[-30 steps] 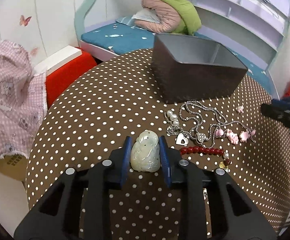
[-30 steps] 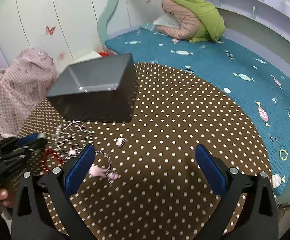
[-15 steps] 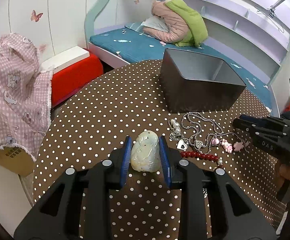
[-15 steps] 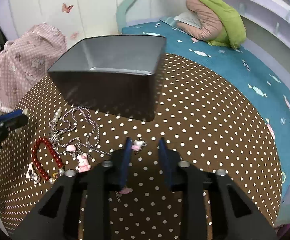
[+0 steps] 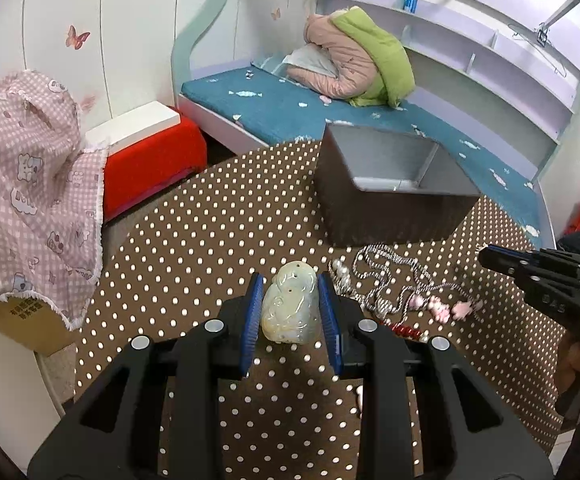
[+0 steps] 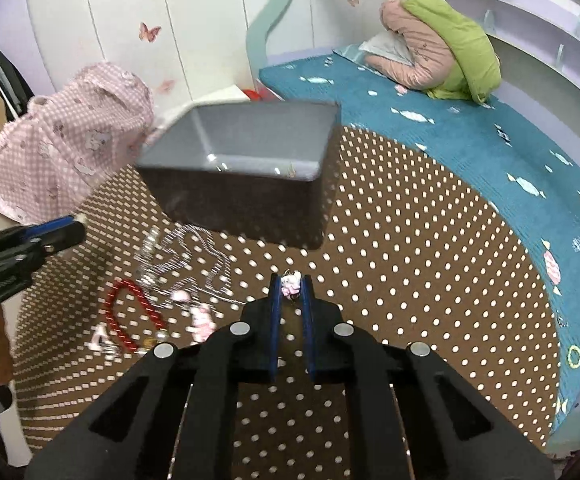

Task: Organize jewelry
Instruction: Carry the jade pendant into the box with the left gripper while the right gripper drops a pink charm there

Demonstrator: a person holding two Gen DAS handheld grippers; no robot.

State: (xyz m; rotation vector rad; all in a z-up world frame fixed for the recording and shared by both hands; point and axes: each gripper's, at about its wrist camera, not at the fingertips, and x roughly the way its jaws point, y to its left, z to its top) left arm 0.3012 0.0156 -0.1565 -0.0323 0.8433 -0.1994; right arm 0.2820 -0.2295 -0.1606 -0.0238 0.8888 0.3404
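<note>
The left gripper (image 5: 290,312) pinches a pale jade pendant (image 5: 290,307) upright between its blue pads, clear of the dotted tablecloth (image 5: 193,240), likely bound for the grey box (image 5: 390,184) at one o'clock. The right gripper (image 6: 290,289), its jaws just closed nearly together, nips a small pink charm (image 6: 291,281). Chains (image 6: 181,256) and red beads (image 6: 129,316) wait at ten o'clock.

I am looking at my left hand-held gripper (image 5: 290,304): a matte black plastic frame with triangular cut-outs, four round silver screws, and two ribbed blue pads (image 5: 251,320). My right hand-held gripper (image 6: 291,300) is showing the same black frame, silver screws and blue pads, with faint embossed lettering on its side.
</note>
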